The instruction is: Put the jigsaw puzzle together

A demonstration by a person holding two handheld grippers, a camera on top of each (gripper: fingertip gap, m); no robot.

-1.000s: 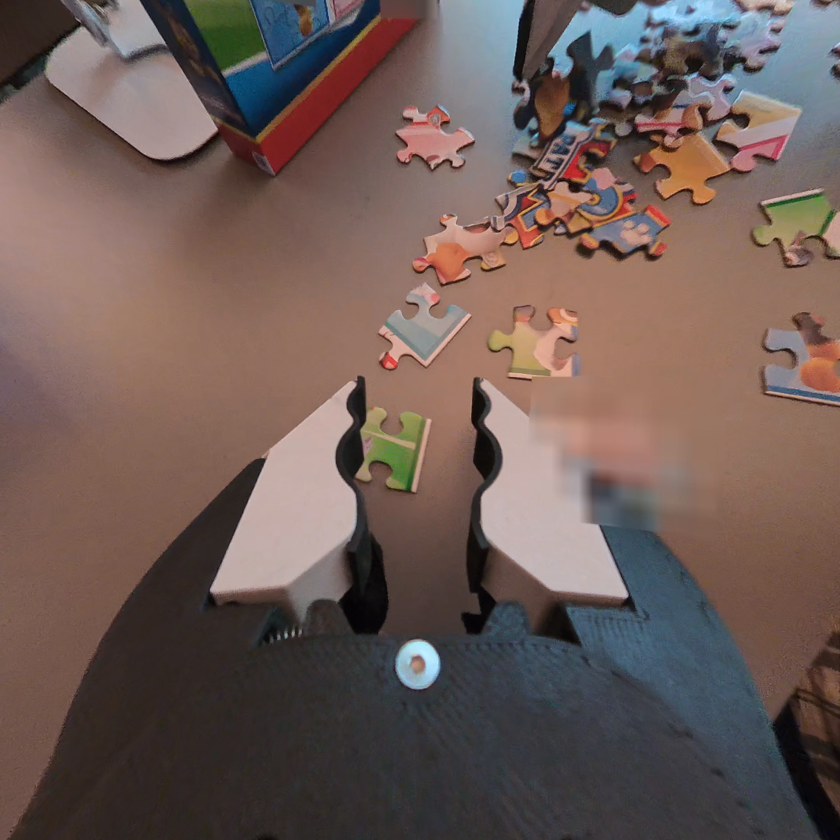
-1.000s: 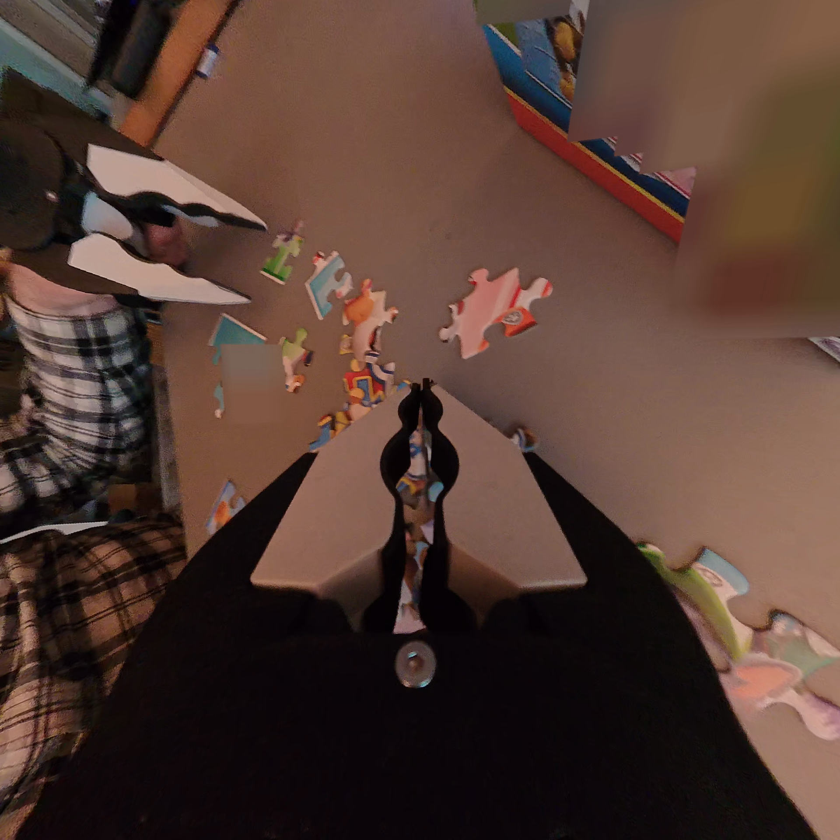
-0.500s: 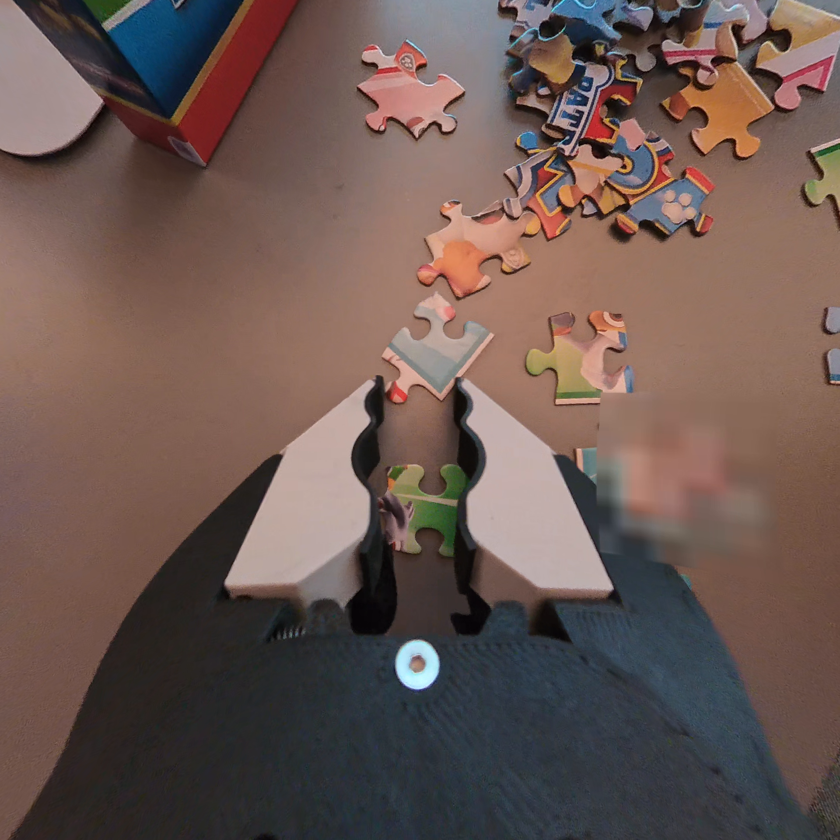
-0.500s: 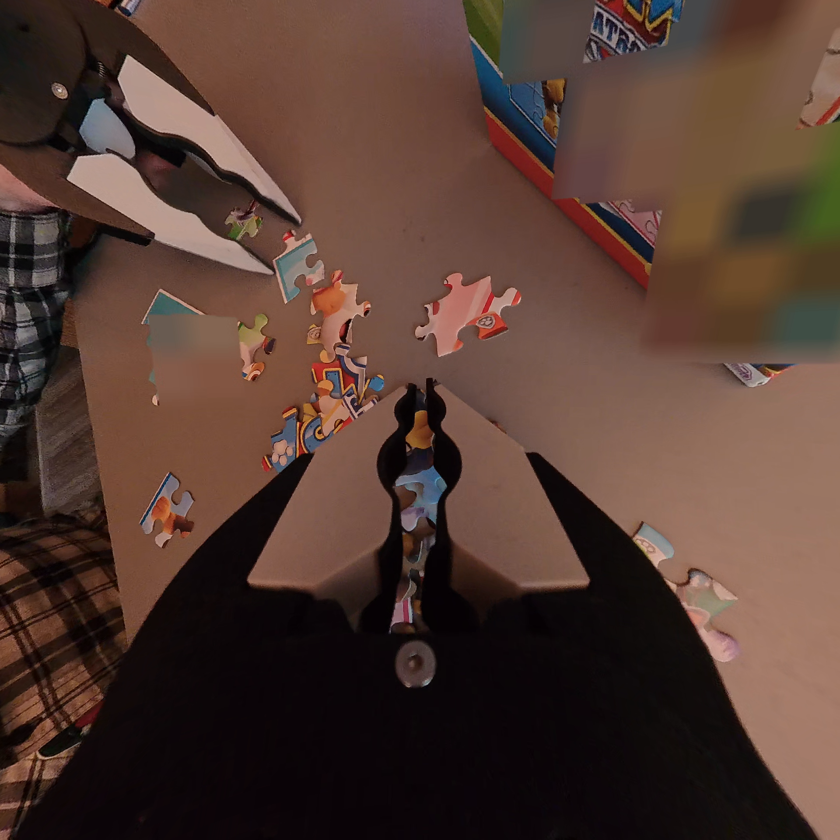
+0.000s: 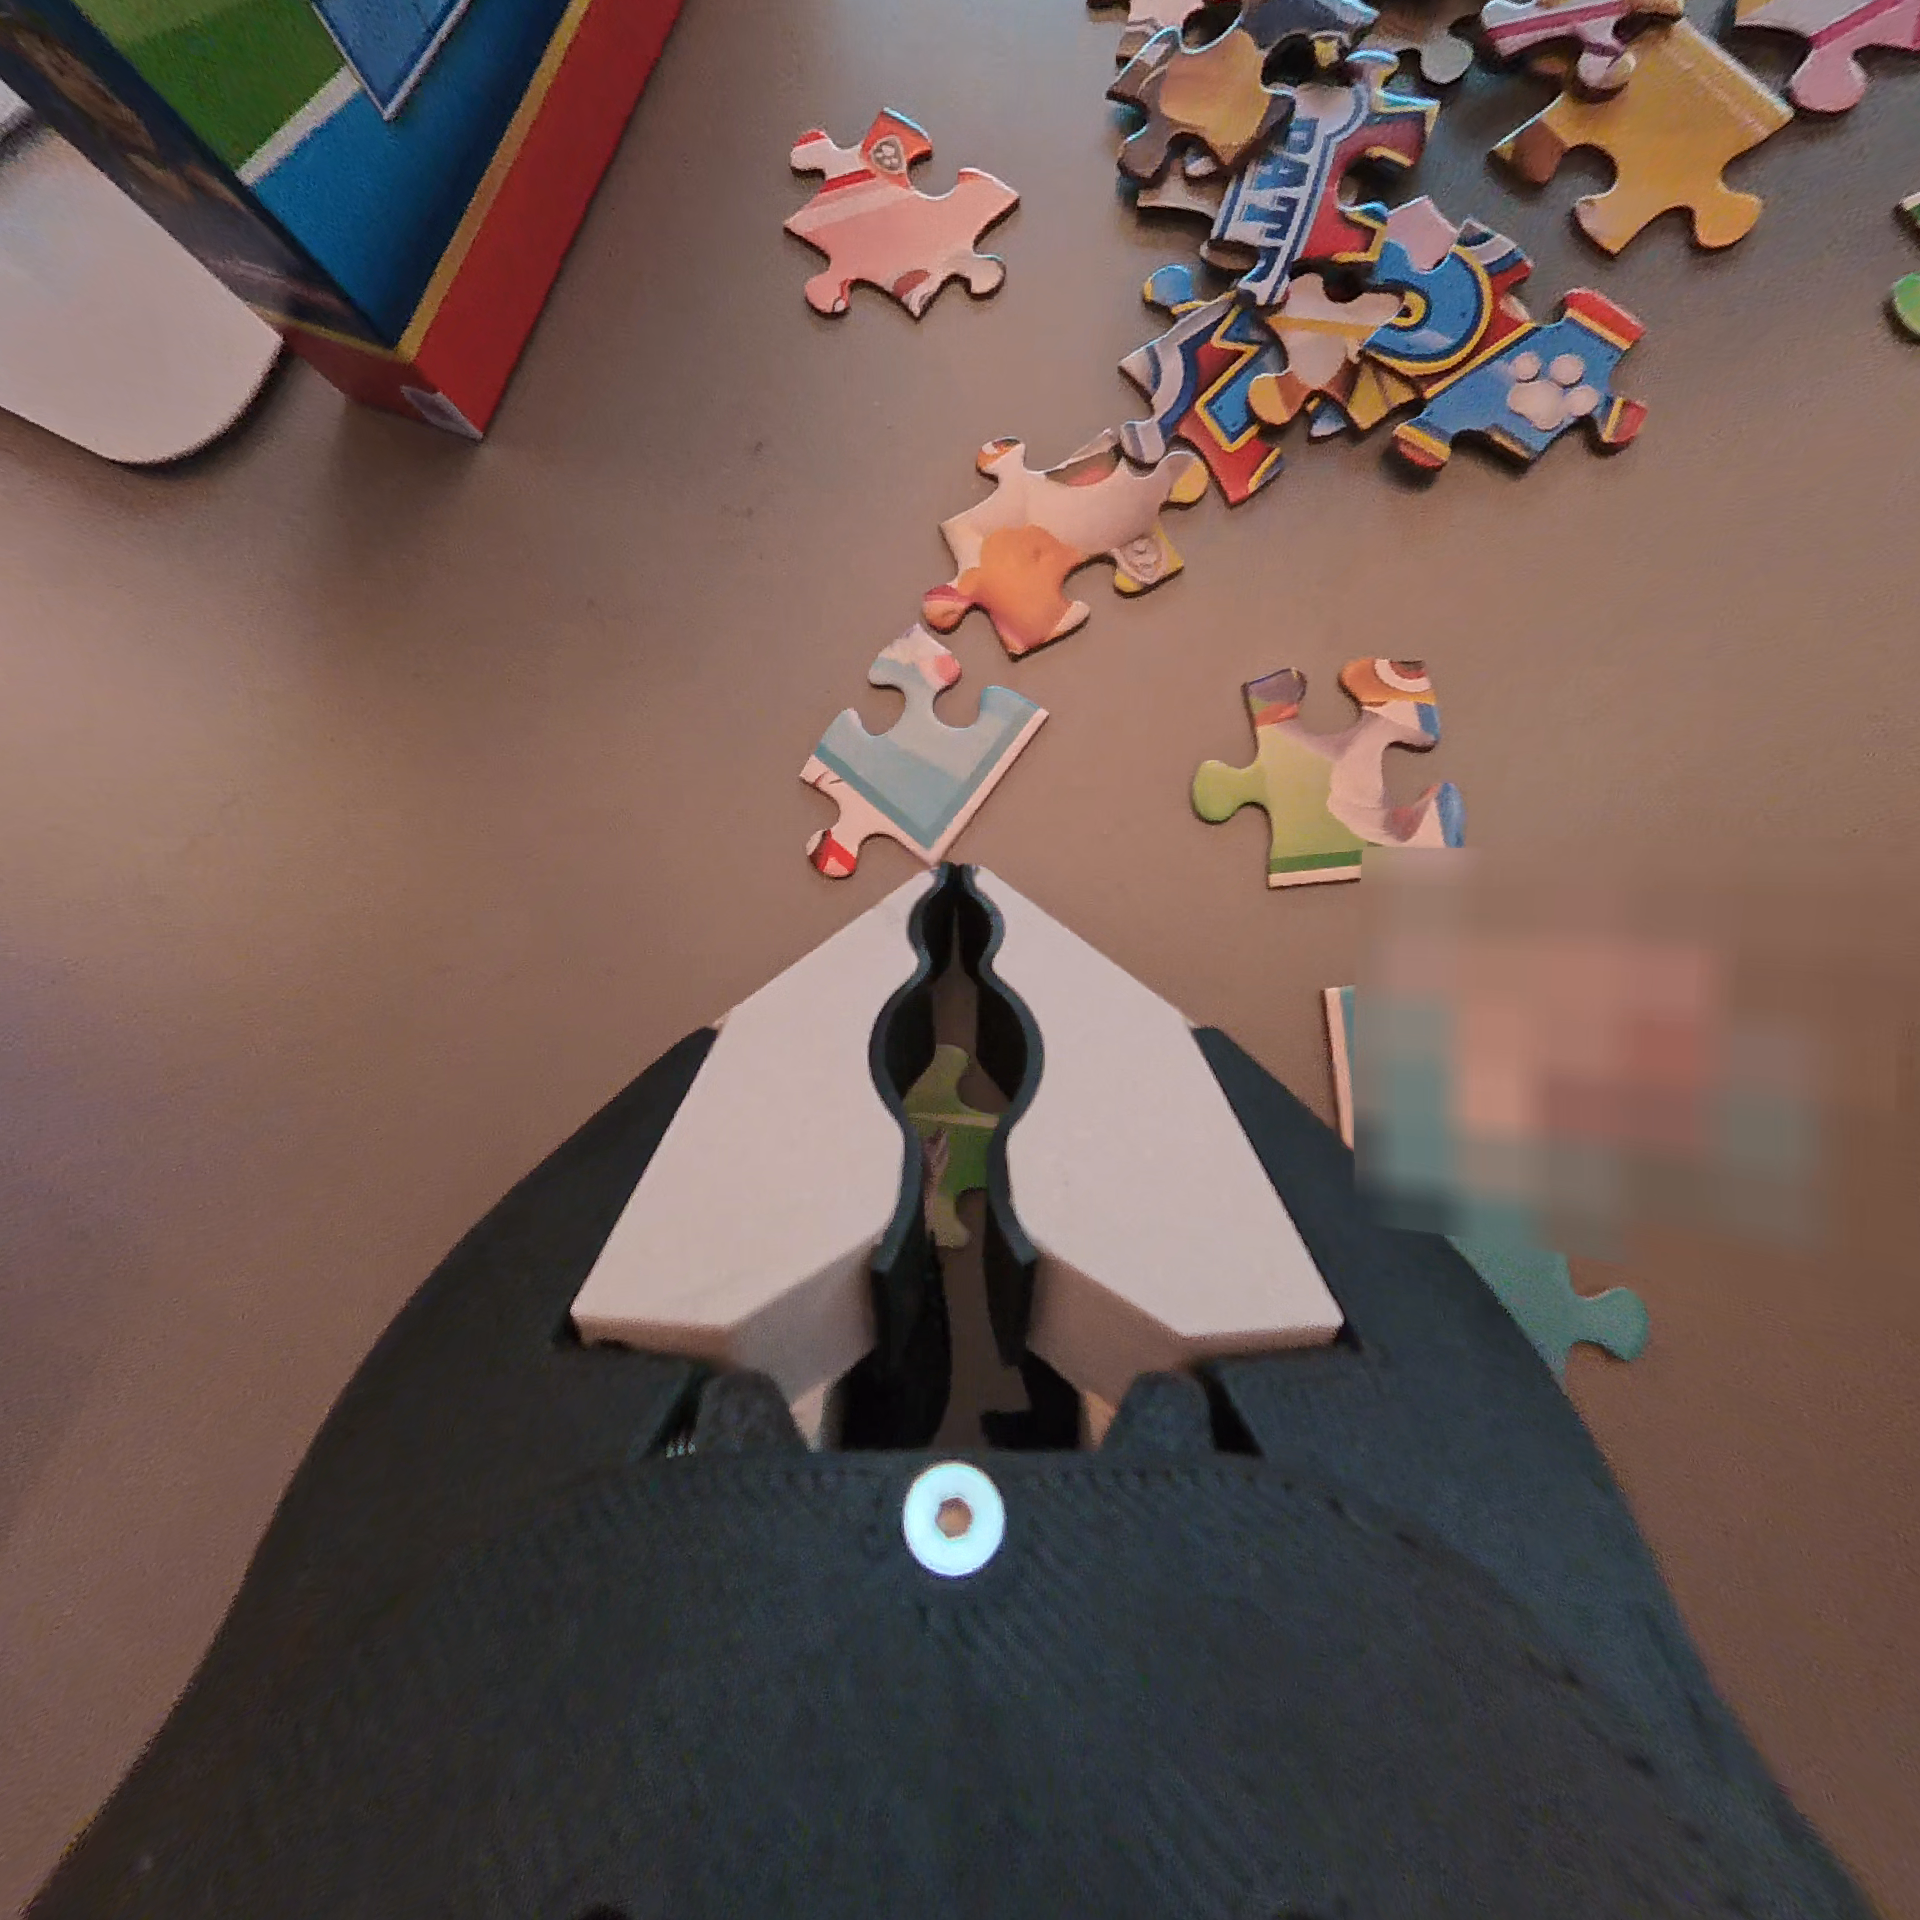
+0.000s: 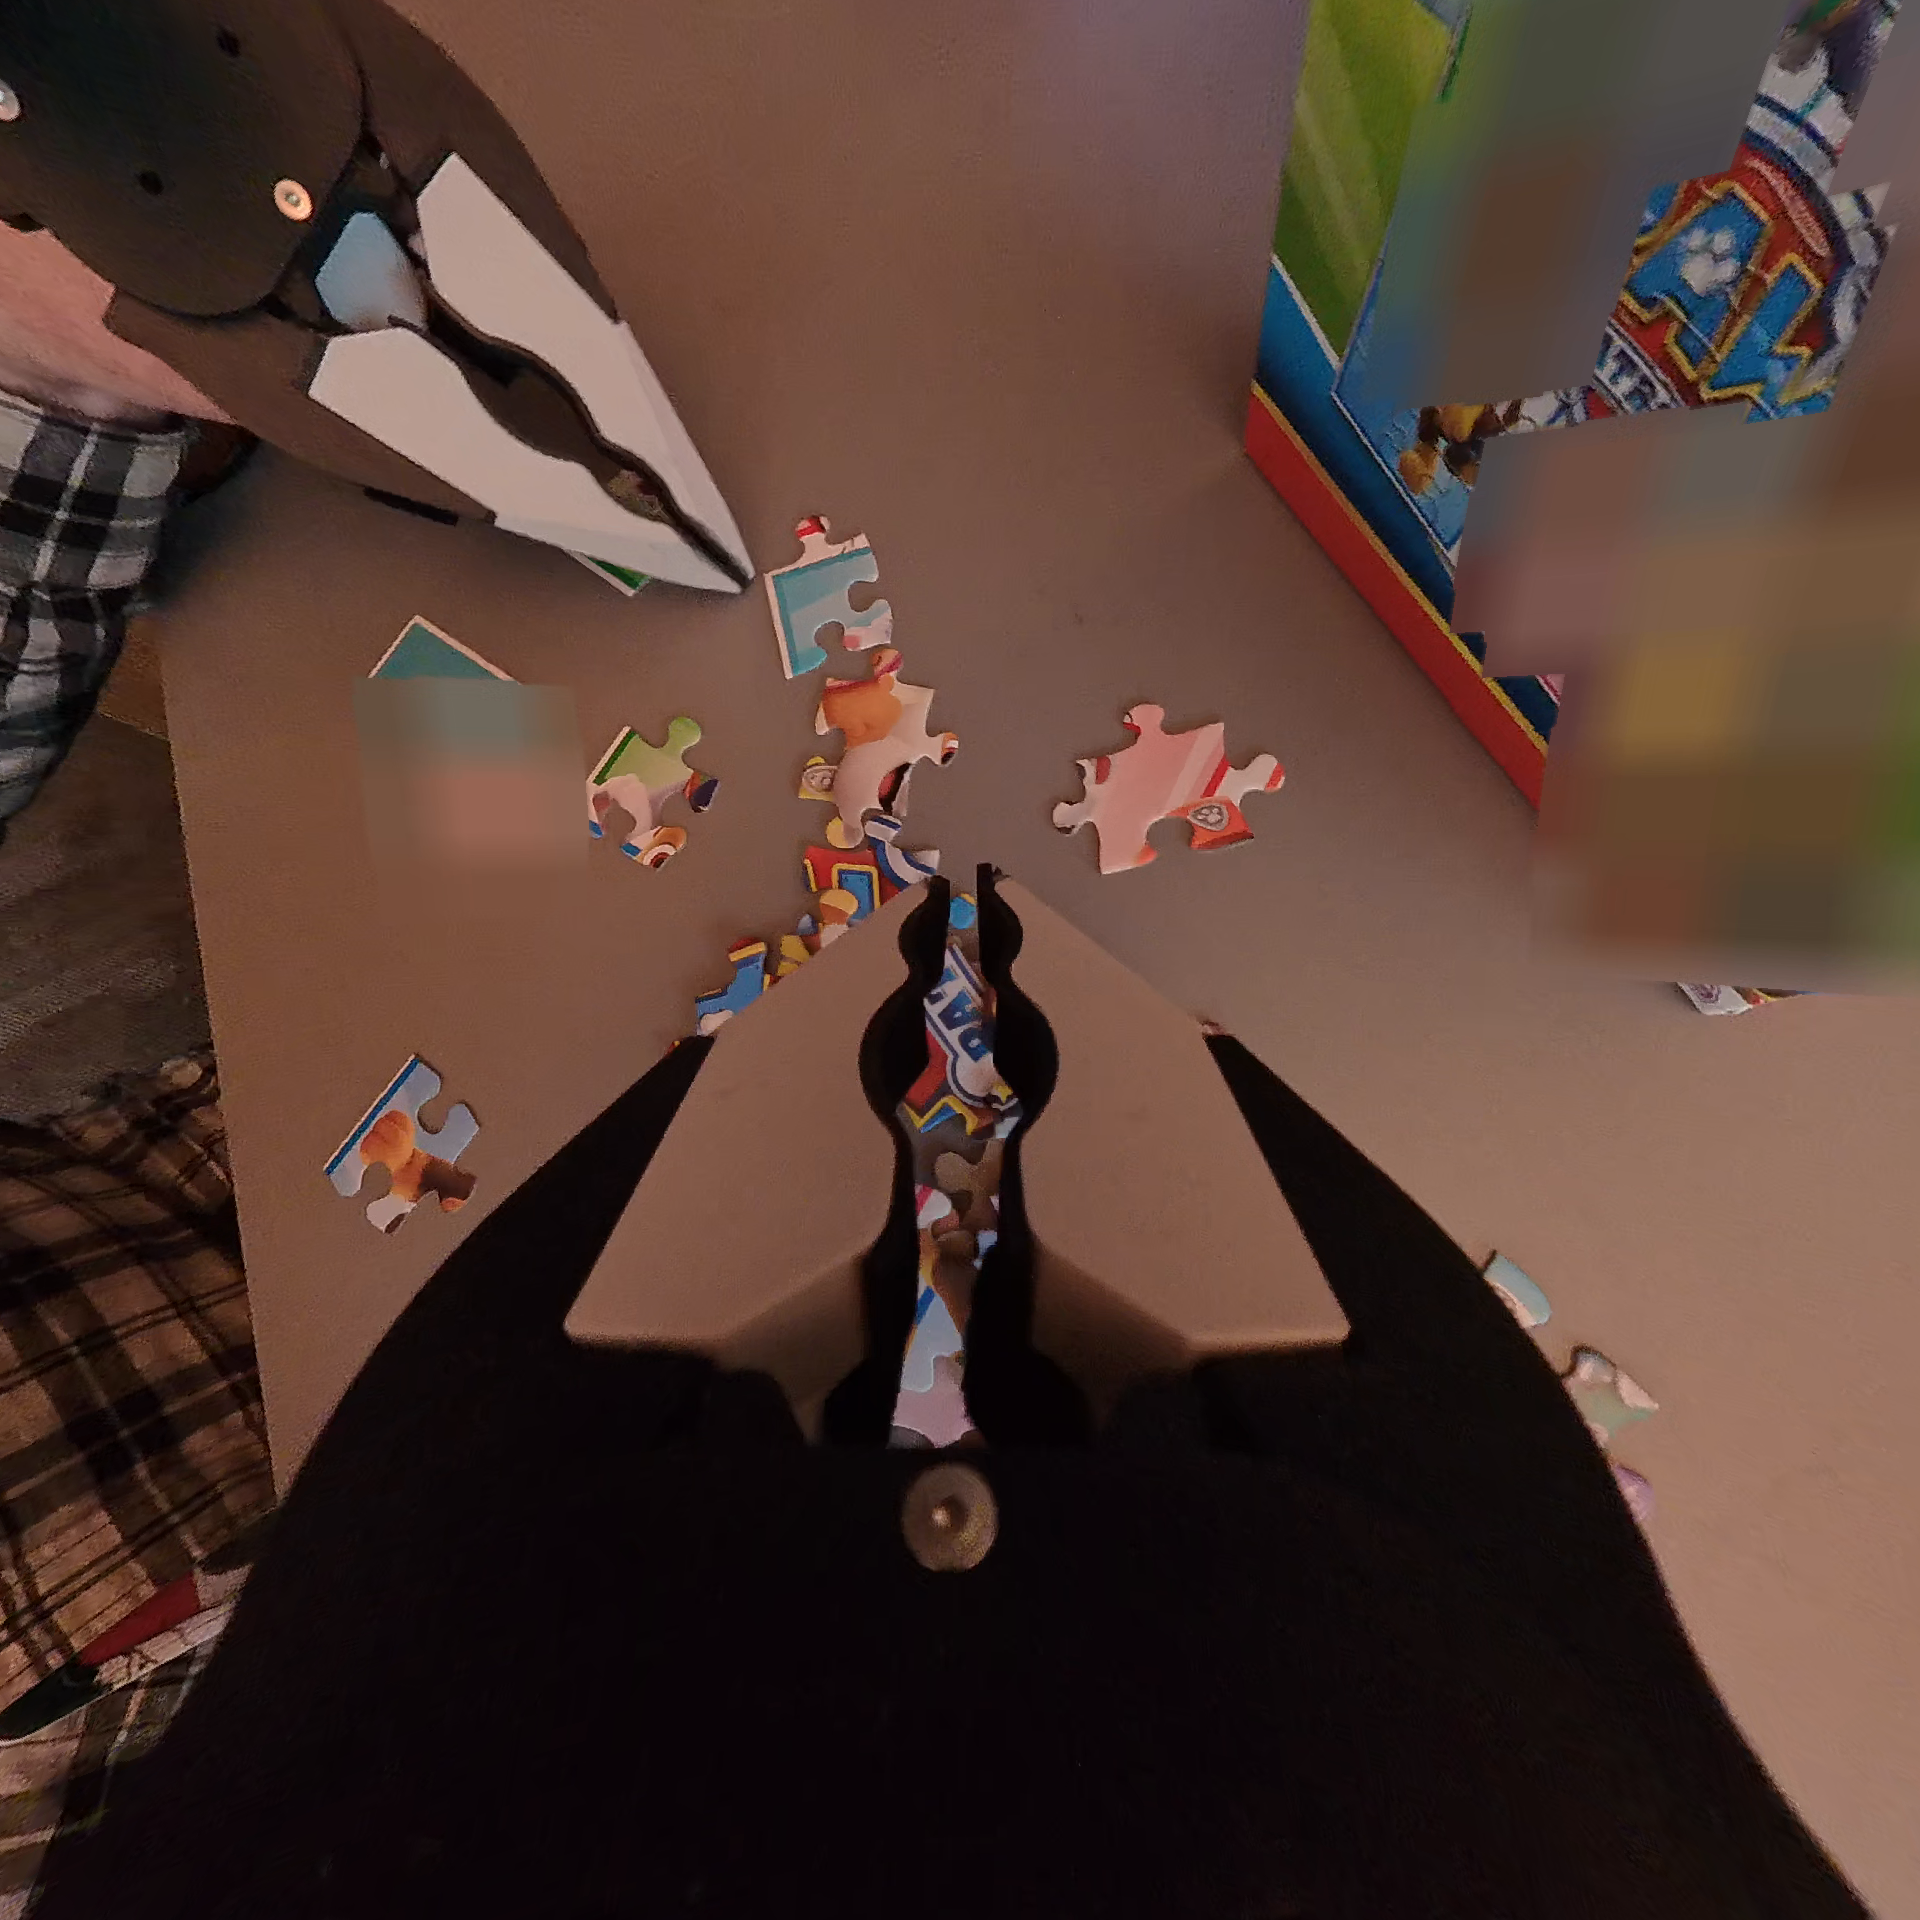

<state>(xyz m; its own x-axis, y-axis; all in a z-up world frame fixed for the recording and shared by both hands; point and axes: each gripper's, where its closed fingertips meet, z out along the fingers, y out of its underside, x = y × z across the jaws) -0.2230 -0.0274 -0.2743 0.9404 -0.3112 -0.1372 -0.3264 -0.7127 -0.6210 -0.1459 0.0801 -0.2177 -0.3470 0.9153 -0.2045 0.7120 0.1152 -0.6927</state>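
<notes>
My left gripper (image 5: 954,875) is shut low over the brown table (image 5: 416,831), its tips just short of a light blue corner piece (image 5: 925,758). A green puzzle piece (image 5: 951,1143) shows in the slot between its fingers and looks clamped. In the right wrist view the left gripper (image 6: 740,574) has a green-white edge (image 6: 621,569) poking out beneath it. My right gripper (image 6: 961,883) hovers over the colourful pile (image 6: 862,883), jaws almost together with a hairline gap. Nothing shows held in it. A pink piece (image 6: 1164,790) lies just ahead.
The puzzle box (image 5: 395,187) stands at the far left, with a white stand base (image 5: 114,353) beside it. Loose pieces lie ahead: orange-white (image 5: 1049,551), green-white (image 5: 1330,779), pink (image 5: 899,218), and the main pile (image 5: 1382,301). The table edge and plaid cloth (image 6: 114,1299) lie at the right view's left. There is about 15 cm between the tips of the two grippers.
My left gripper came down over the green piece and closed from wide open to shut. My right gripper stayed closed and drifted over the pile; its tips now show a hairline gap.
</notes>
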